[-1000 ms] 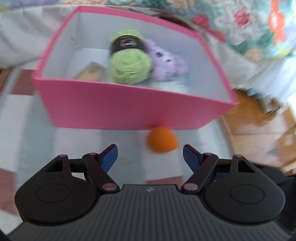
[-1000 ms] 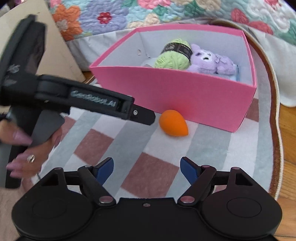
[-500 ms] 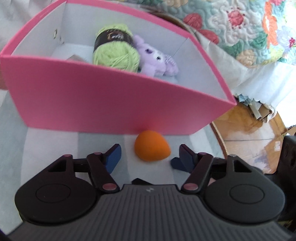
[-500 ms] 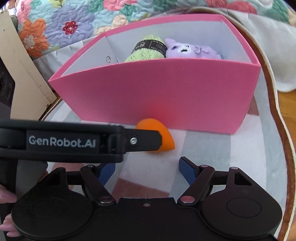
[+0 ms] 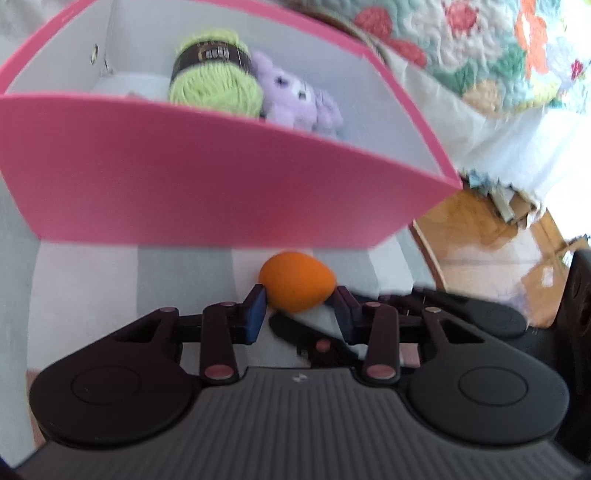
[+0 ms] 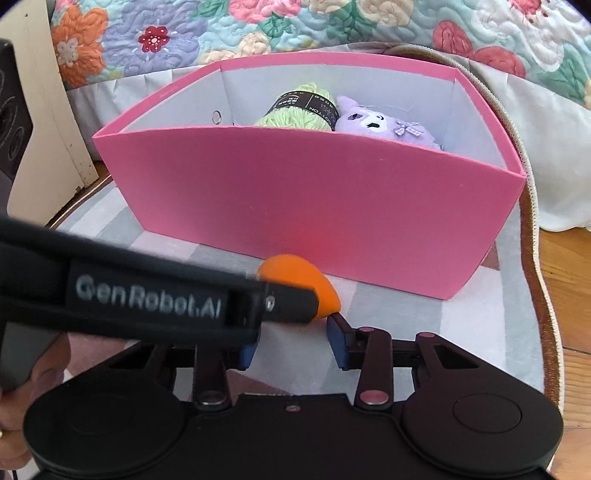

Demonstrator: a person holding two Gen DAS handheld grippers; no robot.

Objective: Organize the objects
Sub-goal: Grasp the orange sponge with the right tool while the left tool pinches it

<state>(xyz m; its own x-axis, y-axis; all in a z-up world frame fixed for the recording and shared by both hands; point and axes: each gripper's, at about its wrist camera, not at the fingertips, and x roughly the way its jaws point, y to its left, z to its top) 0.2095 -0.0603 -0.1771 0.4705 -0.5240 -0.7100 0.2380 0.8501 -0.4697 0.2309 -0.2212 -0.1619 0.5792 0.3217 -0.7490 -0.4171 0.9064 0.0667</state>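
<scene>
An orange egg-shaped sponge (image 5: pixel 297 285) lies on the striped rug just in front of a pink box (image 5: pixel 207 177). My left gripper (image 5: pixel 299 308) has its blue pads on either side of the sponge, touching its near end, with the jaws narrowed around it. From the right wrist view the sponge (image 6: pixel 295 273) is partly hidden by the left gripper's arm (image 6: pixel 147 299). My right gripper (image 6: pixel 293 341) is open and empty just behind the sponge. The box (image 6: pixel 310 192) holds green yarn (image 5: pixel 216 83) and a purple plush (image 5: pixel 295 99).
A floral quilt (image 6: pixel 295 26) hangs behind the box. Wooden floor (image 5: pixel 480 236) lies to the right of the rug edge (image 6: pixel 535 258). A white board (image 6: pixel 44 122) stands at the left.
Both grippers have moved forward to the sponge. The left gripper's jaws have narrowed from wide open to close around the sponge. The right gripper's jaws have also narrowed a little.
</scene>
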